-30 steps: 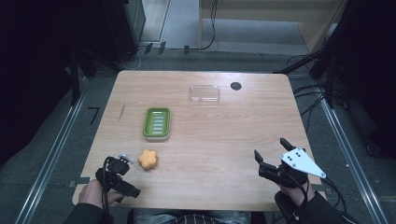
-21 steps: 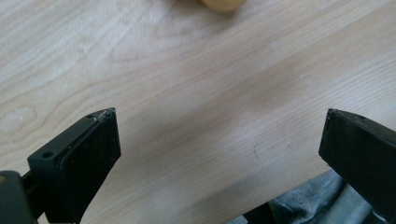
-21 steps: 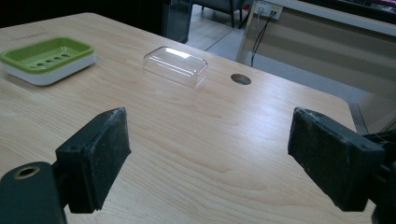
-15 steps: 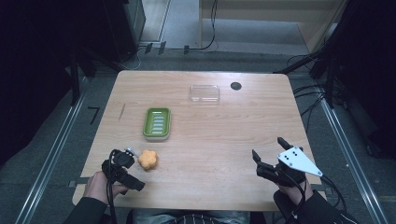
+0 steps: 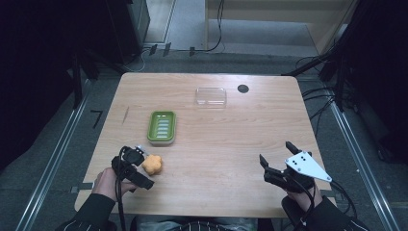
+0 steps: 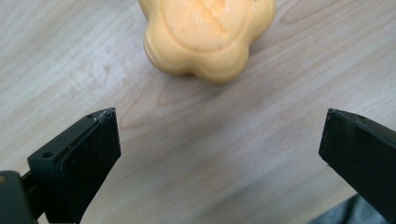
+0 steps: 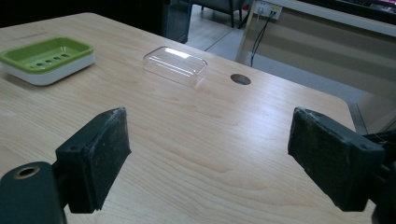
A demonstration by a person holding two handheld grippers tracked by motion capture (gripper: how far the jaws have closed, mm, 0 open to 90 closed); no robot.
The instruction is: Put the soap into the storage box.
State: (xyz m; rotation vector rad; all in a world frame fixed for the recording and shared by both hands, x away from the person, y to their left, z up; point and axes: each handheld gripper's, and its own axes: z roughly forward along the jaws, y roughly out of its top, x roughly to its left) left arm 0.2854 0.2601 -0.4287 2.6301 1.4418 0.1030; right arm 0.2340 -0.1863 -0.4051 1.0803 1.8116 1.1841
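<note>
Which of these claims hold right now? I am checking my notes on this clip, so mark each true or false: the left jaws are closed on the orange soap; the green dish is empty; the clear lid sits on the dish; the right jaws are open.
1. The left gripper has its jaws closed on the orange soap. False: the jaws stand open, short of the soap.
2. The green dish is empty. True.
3. The clear lid sits on the dish. False: it lies apart on the table, near the round hole.
4. The right gripper has its jaws open and holds nothing. True.
</note>
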